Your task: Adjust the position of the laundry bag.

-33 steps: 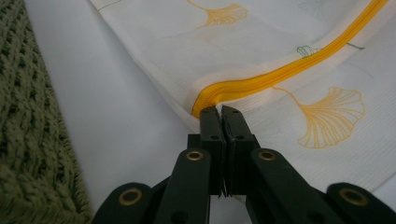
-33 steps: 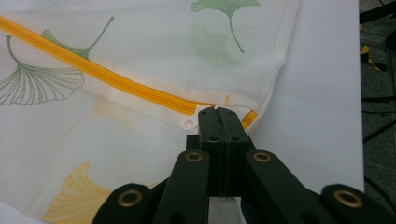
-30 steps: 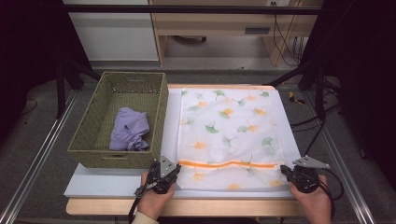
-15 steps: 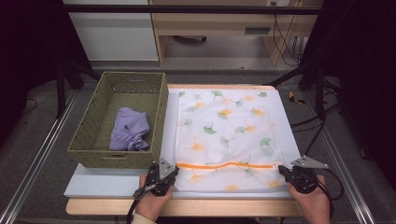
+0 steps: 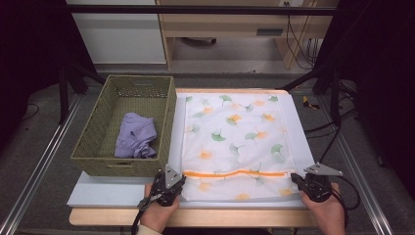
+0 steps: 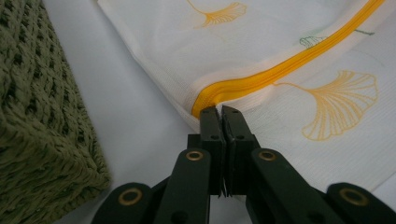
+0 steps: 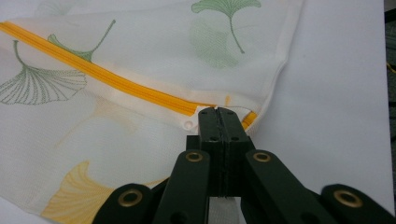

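Note:
A white mesh bag printed with green and orange ginkgo leaves lies flat on a white board. An orange zipper crosses it near the front edge. My left gripper is at the zipper's left end. In the left gripper view its jaws are closed together on the bag's edge, just below the zipper. My right gripper is at the zipper's right end. In the right gripper view its jaws are pressed together on the bag's corner, covering the end of the zipper.
A green woven basket stands left of the bag, with a crumpled purple cloth inside. Its front corner is close to my left gripper. The wooden table edge runs along the front. Cables trail at the right.

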Tool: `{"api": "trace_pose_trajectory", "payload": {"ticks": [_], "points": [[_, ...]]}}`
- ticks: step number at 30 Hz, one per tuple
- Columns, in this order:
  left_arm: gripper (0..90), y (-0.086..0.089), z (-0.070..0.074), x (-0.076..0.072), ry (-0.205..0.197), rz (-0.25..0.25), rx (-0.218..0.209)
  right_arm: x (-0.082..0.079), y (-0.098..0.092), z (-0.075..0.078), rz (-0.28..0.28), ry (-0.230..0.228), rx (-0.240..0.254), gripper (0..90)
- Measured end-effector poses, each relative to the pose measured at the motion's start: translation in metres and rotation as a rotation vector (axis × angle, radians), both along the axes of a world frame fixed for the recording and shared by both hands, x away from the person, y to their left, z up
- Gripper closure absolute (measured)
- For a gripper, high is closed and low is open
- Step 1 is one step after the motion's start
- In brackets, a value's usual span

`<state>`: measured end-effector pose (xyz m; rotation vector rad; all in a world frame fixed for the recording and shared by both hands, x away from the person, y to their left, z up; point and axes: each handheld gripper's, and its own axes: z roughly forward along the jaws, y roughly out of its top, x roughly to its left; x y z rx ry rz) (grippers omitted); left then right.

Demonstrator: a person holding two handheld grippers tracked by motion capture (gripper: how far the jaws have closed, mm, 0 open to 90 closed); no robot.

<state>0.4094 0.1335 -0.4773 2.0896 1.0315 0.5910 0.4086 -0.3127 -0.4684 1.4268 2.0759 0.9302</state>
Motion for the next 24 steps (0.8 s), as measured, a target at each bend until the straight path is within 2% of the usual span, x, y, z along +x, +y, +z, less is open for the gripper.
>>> {"api": "trace_pose_trajectory", "payload": {"ticks": [7,8,14,24], "points": [[87.9,-0.0004,-0.001,0.0002,-0.007,-0.001,-0.005,-0.0025,-0.001,0.0024,-0.007,-0.024,-0.013,90.0],[87.8,-0.0004,-0.0009,0.0003,-0.009,-0.001,-0.005,-0.0037,-0.0016,0.0037,-0.013,-0.023,-0.002,90.0],[87.6,-0.001,-0.0012,0.0007,-0.012,-0.001,-0.005,-0.0042,-0.004,0.0037,-0.026,-0.027,-0.005,90.0],[87.0,0.0017,-0.0001,0.0041,-0.017,0.007,-0.006,-0.0071,-0.0048,0.0049,-0.024,-0.026,0.007,90.0]]}}
